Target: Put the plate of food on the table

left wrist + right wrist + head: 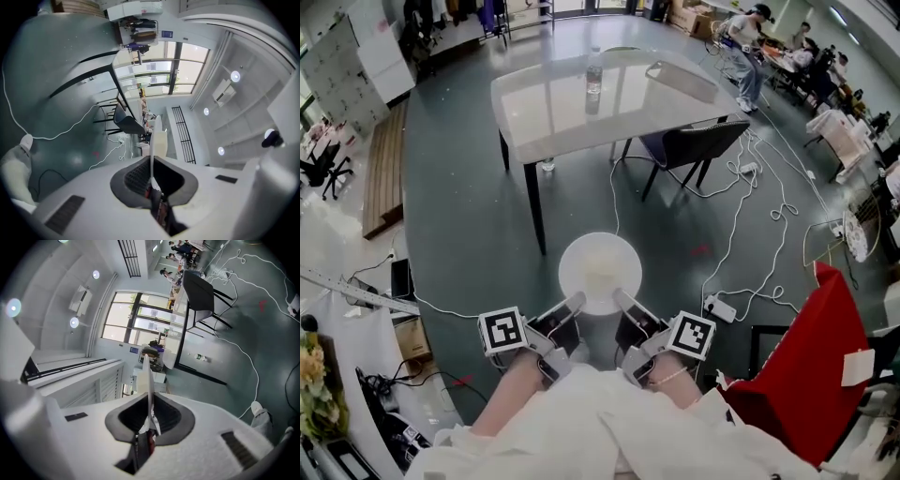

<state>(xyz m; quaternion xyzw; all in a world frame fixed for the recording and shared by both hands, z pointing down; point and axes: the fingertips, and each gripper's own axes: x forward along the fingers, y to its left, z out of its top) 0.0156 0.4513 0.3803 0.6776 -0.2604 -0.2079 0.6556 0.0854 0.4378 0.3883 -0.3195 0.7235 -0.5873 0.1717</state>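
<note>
Head view: white plate sits low in the centre of the frame, held level in the air over the grey floor. It is not on the table, which stands apart from it in the upper middle. The plate's centre is pale and washed out, so I cannot tell what is on it.

Left gripper grips the plate's lower-left rim and right gripper its lower-right rim. In the left gripper view the plate shows edge-on, with the jaws of the left gripper pinched onto its rim. The right gripper view shows the same: a thin plate edge clamped in the right gripper.

On the table stands a clear bottle. A dark chair stands at the table's right side. White cables trail over the floor at right.
</note>
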